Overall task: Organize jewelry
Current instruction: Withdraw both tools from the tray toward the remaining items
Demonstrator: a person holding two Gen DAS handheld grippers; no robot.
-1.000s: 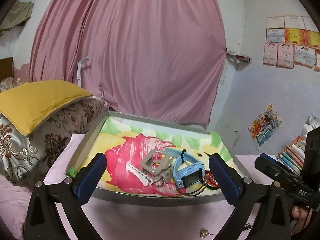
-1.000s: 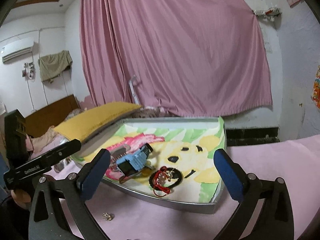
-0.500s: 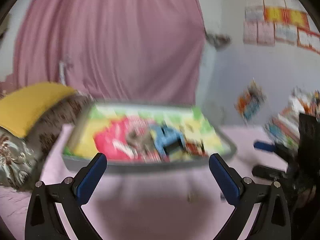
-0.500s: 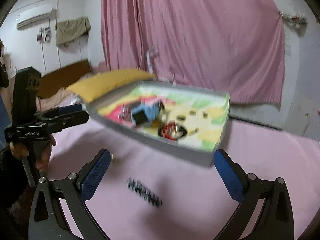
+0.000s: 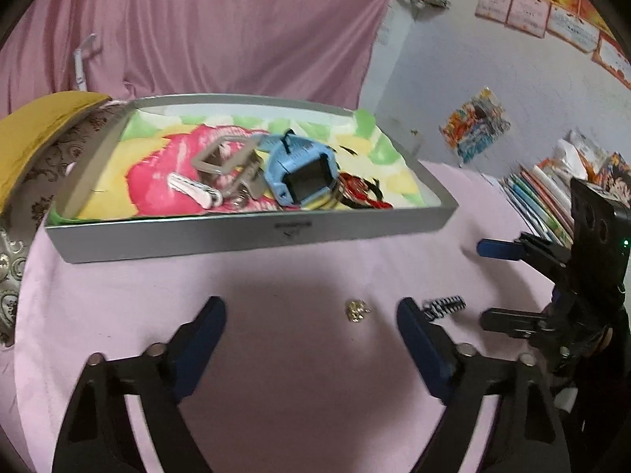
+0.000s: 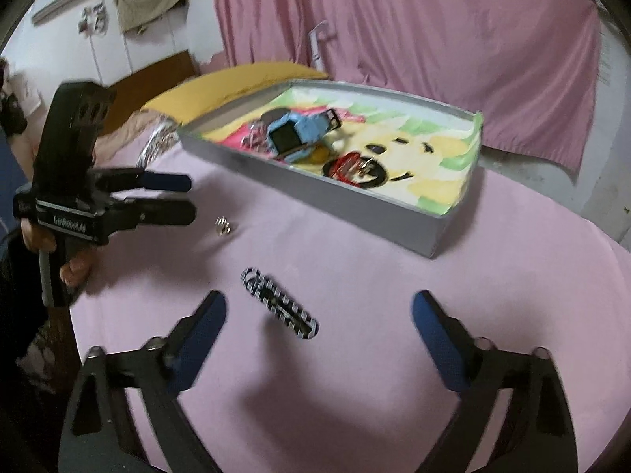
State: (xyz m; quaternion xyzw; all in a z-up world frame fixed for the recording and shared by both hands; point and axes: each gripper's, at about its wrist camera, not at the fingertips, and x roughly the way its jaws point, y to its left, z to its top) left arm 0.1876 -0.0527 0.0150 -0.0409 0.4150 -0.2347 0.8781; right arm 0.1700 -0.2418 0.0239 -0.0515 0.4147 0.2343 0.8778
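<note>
Tiny, light, slippery gold-coloured metal charm (image 5: 357, 310) and stiff black-and-white patterned flat hair clip (image 6: 280, 302) lying loose on pink bed cover (image 5: 276, 276) before grey tray (image 5: 244, 232), best pinched across middles, left claw (image 5: 311, 325) and right claw (image 6: 319, 323) just narrowed, empty.

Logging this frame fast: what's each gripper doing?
Left gripper: open, empty, fingers just narrowed.
Right gripper: open, empty, fingers just narrowed.

A matt pink cloth cover (image 5: 299, 276) is seen, smooth and barely creased. The shallow grey box (image 5: 252, 232) appears to be matt card or thin metal; which cannot be told. Its printed lining (image 6: 437, 173) is glossy. The blue watch (image 5: 301, 175) looks plastic, the silver buckle (image 5: 221, 159) brushed metal. The pink curtain (image 6: 434, 39) is draped cloth.
</note>
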